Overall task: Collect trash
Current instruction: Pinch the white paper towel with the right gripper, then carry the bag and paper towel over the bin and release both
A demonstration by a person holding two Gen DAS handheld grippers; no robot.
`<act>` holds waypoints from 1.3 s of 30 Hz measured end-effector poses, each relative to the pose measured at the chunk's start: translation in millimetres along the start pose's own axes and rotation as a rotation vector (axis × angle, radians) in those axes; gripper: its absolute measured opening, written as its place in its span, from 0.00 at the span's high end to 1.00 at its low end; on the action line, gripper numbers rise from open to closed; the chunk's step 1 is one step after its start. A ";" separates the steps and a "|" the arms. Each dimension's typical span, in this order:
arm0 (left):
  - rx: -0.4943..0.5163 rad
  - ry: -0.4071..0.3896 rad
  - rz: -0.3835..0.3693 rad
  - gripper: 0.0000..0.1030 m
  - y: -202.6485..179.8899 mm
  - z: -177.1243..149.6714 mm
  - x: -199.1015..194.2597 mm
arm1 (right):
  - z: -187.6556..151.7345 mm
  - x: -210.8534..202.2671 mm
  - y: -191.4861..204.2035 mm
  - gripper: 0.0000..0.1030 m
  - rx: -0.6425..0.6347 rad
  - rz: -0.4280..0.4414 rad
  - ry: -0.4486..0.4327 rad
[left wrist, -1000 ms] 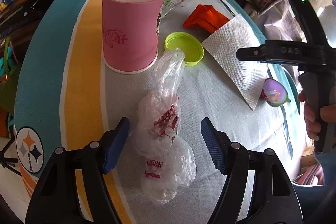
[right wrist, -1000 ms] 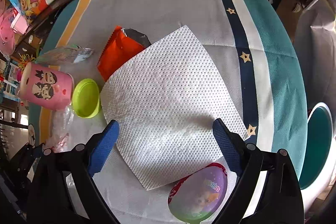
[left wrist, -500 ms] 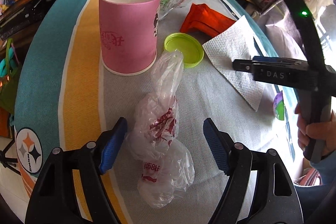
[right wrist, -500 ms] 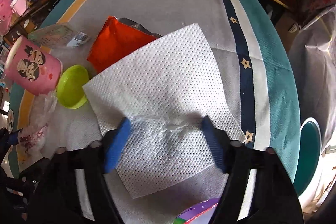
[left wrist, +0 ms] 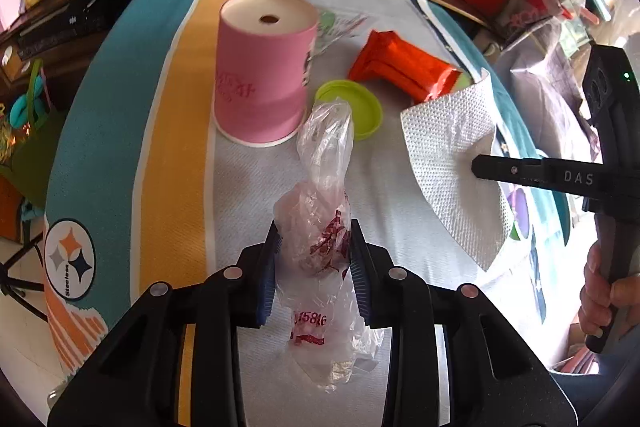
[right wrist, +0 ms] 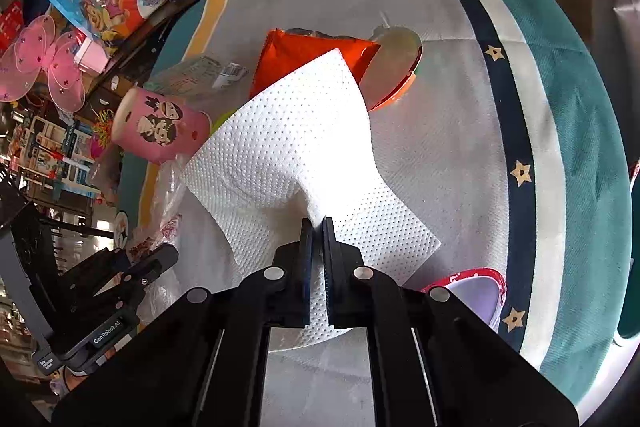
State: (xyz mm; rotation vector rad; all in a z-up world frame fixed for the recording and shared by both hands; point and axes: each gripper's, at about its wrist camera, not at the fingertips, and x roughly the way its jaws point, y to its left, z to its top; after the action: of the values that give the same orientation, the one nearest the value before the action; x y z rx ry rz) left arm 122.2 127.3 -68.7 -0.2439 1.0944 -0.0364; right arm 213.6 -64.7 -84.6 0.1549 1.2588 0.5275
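**Both grippers clamped on trash**

Left gripper [left wrist: 313,259]: jaws have just closed, blue pads pinching the clear plastic bag [left wrist: 320,227] at its middle. Bag has red print, top twisted up toward the pink cup [left wrist: 262,67], bottom end lying on the tablecloth [left wrist: 180,147] between the gripper's arms.

Right gripper [right wrist: 317,231]: jaws have just closed too, fully pinched on a fold of the paper towel [right wrist: 288,147]. Towel is tented up at the pinch; its far corner drapes over the orange wrapper [right wrist: 304,55], its near edge lies on the cloth. In the left view the towel [left wrist: 448,147] is lifted on its right side, with the right gripper's tip at it and a hand [left wrist: 604,291] on the handle.

Rest of the trash on the table: green lid [left wrist: 356,103] just beside the upside-down cup, the bag's top overlapping it; wrapper behind the lid; a clear printed packet [right wrist: 192,77] behind the cup; a purple egg-shaped shell [right wrist: 476,291] just right of the right gripper, partly hidden.
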 end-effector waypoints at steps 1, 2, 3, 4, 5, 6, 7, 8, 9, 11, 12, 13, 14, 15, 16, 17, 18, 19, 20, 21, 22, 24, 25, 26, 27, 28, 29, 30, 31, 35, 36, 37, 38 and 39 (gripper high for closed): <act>0.005 -0.005 -0.005 0.68 -3.6 0.9 -3.9 | 1.1 -7.8 0.1 0.95 0.006 0.007 -0.019; 0.012 -0.010 -0.011 0.68 -8.7 2.3 -6.0 | 3.9 -15.3 0.1 0.95 0.010 0.013 -0.038; 0.022 -0.014 -0.020 0.68 -14.0 4.0 -9.2 | 5.4 -24.1 -1.9 0.95 0.015 0.015 -0.059; 0.037 -0.020 -0.032 0.68 -21.4 6.4 -13.2 | 10.5 -33.5 -6.0 0.95 0.021 0.016 -0.078; 0.046 -0.024 -0.037 0.68 -26.8 8.3 -15.2 | 11.9 -41.8 -10.2 0.95 0.029 0.019 -0.098; 0.055 -0.025 -0.045 0.68 -33.3 11.2 -17.2 | 11.8 -52.8 -15.6 0.95 0.042 0.026 -0.122; 0.064 -0.025 -0.056 0.68 -40.0 14.4 -18.4 | 12.5 -61.7 -22.3 0.95 0.054 0.029 -0.141; 0.075 -0.026 -0.065 0.68 -47.6 17.9 -19.6 | 11.3 -73.3 -30.3 0.95 0.070 0.030 -0.165; 0.087 -0.028 -0.071 0.68 -55.3 20.9 -19.8 | 10.1 -84.8 -38.8 0.95 0.087 0.031 -0.189; 0.131 -0.035 -0.088 0.68 -78.4 27.8 -21.9 | 6.0 -106.5 -61.2 0.95 0.123 0.021 -0.232; 0.150 -0.036 -0.098 0.68 -88.7 30.0 -22.6 | 4.2 -114.9 -73.1 0.95 0.142 0.016 -0.250; 0.181 -0.035 -0.118 0.68 -106.5 34.8 -21.9 | 0.8 -125.9 -87.0 0.95 0.168 0.010 -0.271; 0.202 -0.034 -0.130 0.68 -118.9 38.2 -19.9 | -2.9 -136.5 -102.7 0.95 0.195 0.001 -0.290; 0.229 -0.034 -0.142 0.68 -134.1 41.5 -18.4 | -8.2 -148.4 -118.9 0.95 0.226 -0.009 -0.313; 0.263 -0.032 -0.158 0.68 -153.9 43.0 -17.0 | -13.5 -157.6 -134.3 0.95 0.250 -0.018 -0.330; 0.289 -0.027 -0.173 0.68 -167.5 44.7 -14.0 | -19.6 -167.3 -150.5 0.95 0.279 -0.029 -0.349; 0.314 -0.021 -0.186 0.68 -182.9 46.9 -10.2 | -25.4 -176.0 -166.0 0.95 0.309 -0.038 -0.364; 0.343 -0.013 -0.198 0.68 -202.3 49.2 -5.0 | -31.8 -183.0 -180.4 0.95 0.336 -0.046 -0.376; 0.367 -0.006 -0.206 0.68 -219.1 50.6 0.5 | -37.3 -188.0 -192.6 0.95 0.362 -0.054 -0.385; 0.395 0.007 -0.219 0.68 -239.2 52.1 7.2 | -44.3 -194.6 -207.6 0.95 0.390 -0.064 -0.395; 0.412 0.018 -0.228 0.68 -251.7 52.1 12.4 | -50.4 -199.0 -218.6 0.95 0.410 -0.071 -0.402; 0.457 0.045 -0.244 0.67 -284.7 53.1 26.7 | -64.6 -208.8 -245.7 0.95 0.457 -0.079 -0.413; 0.472 0.052 -0.245 0.67 -294.6 51.8 32.1 | -67.6 -210.1 -254.7 0.95 0.477 -0.081 -0.417; 0.490 0.062 -0.247 0.67 -306.8 49.0 36.6 | -71.0 -212.0 -263.1 0.95 0.494 -0.083 -0.419; 0.506 0.074 -0.251 0.67 -318.9 47.9 42.6 | -75.4 -214.3 -271.8 0.95 0.511 -0.086 -0.422; 0.522 0.086 -0.256 0.67 -332.4 46.6 49.6 | -79.5 -216.4 -280.6 0.95 0.525 -0.087 -0.422; 0.537 0.096 -0.256 0.67 -345.6 44.7 56.6 | -82.4 -217.6 -286.9 0.95 0.536 -0.086 -0.421; 0.548 0.105 -0.256 0.67 -357.5 42.5 61.9 | -86.3 -218.9 -293.9 0.95 0.547 -0.086 -0.420; 0.561 0.120 -0.257 0.67 -369.9 40.4 69.6 | -89.5 -219.9 -300.6 0.95 0.558 -0.085 -0.419; 0.597 0.161 -0.269 0.67 -406.5 33.0 91.2 | -101.2 -226.0 -325.3 0.95 0.595 -0.082 -0.420; 0.606 0.169 -0.273 0.66 -414.7 31.9 95.6 | -102.0 -226.4 -329.7 0.95 0.602 -0.081 -0.418; 0.615 0.177 -0.276 0.65 -422.8 30.5 100.5 | -102.7 -226.7 -334.4 0.95 0.609 -0.083 -0.417; 0.624 0.184 -0.279 0.65 -429.9 29.9 105.0 | -105.0 -227.6 -339.4 0.95 0.615 -0.083 -0.415; 0.631 0.189 -0.278 0.64 -436.1 29.0 108.9 | -105.2 -227.3 -343.3 0.95 0.621 -0.083 -0.412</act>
State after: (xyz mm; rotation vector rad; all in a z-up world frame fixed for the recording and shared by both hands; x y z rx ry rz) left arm 237.6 -308.0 -58.2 0.1818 1.1750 -0.6535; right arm 169.3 -486.4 -56.4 0.6941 0.9818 0.0095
